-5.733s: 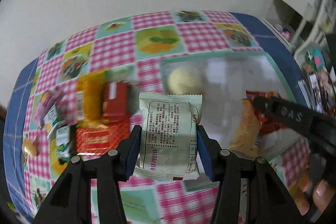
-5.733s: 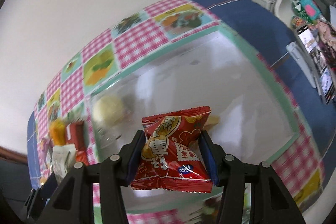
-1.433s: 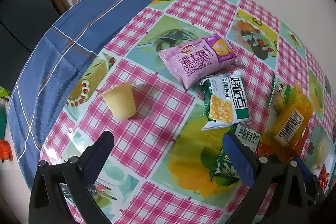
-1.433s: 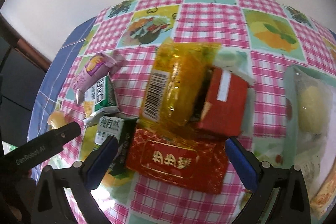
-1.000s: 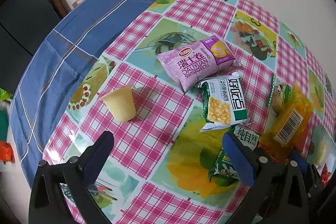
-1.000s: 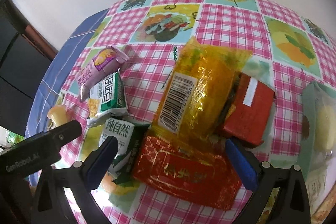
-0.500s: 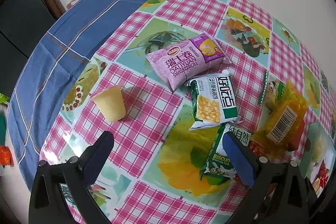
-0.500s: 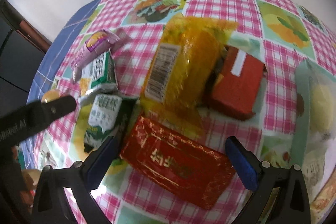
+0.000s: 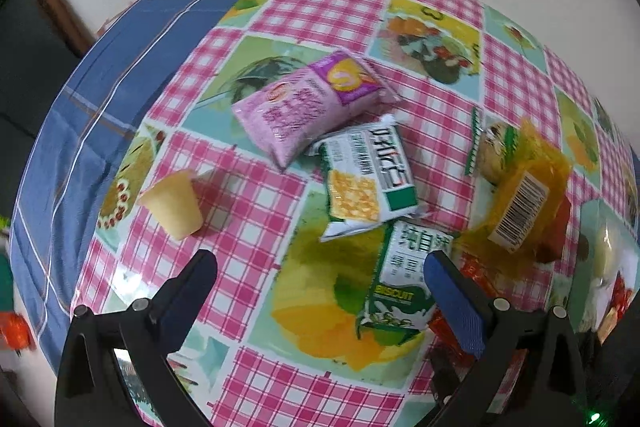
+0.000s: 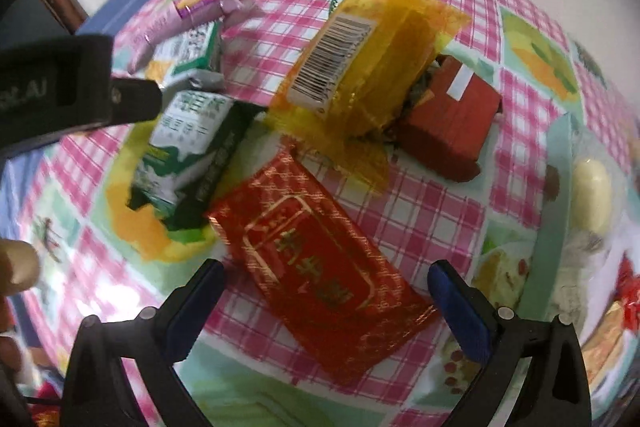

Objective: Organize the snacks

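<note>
Between the spread, empty right tongs (image 10: 326,281) lies a red snack packet (image 10: 320,273) on the checked tabletop (image 9: 248,219); left tongs (image 9: 318,269), likewise wide open, hover with a green biscuit pack (image 9: 404,287) by their right finger and a yellow jelly cup (image 9: 172,205) ahead-left.
</note>
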A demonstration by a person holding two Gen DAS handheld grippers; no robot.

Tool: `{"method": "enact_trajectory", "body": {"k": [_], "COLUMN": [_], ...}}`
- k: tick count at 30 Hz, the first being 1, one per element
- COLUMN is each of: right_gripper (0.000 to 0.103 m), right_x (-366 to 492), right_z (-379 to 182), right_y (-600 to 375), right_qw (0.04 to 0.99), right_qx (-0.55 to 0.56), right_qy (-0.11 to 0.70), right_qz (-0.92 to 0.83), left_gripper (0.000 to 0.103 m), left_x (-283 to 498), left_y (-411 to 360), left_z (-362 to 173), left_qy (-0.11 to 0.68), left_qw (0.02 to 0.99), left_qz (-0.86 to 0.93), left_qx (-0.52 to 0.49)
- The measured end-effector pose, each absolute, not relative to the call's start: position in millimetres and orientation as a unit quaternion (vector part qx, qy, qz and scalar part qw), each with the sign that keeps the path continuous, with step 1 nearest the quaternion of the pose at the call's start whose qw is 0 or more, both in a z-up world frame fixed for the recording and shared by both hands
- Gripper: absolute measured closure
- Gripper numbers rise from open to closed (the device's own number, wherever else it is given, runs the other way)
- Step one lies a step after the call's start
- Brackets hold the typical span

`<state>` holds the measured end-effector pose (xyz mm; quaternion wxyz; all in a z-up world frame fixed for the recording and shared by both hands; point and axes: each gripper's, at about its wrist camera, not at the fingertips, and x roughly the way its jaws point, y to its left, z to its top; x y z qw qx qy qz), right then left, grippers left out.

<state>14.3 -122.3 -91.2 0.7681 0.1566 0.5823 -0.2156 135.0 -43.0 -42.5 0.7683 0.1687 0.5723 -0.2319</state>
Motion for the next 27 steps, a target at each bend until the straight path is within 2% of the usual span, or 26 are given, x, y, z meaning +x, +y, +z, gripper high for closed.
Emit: {"method": "enact_trajectory", "body": {"k": [14,20,22,27], "right_gripper": [0.004,0.011,0.012,0.019], "right_x": [-8.3,1.0,5.7,15.3], "right_z": [-91.6,-86.0,-82.9,-74.9], "right_y": [-164.8,-154.7,-152.5,-132.2], "right_qw": [0.757,0.762,0.761,0.763], "right_qx": [0.217,0.243,0.267,0.271], "right_qy": [0.551,0.549,0.545,0.547], "right_qz": [-0.275,-0.243,-0.231,-0.213], "left_gripper": [0.001,0.020,0.029,0.039], "left_x": [119.8,117.6,117.6,118.6], "left_y": [-72.0,-79.5,-79.9,-77.4], "left_z": [-56.7,-60.6,-62.9,-65.6], "left_qy": [0.578,0.591,0.596,0.602], "left_qw": [0.739,0.726,0.722,0.717], "left_qz": [-0.287,-0.299,-0.298,-0.301], "left_qx": [0.192,0.186,0.185,0.181]}}
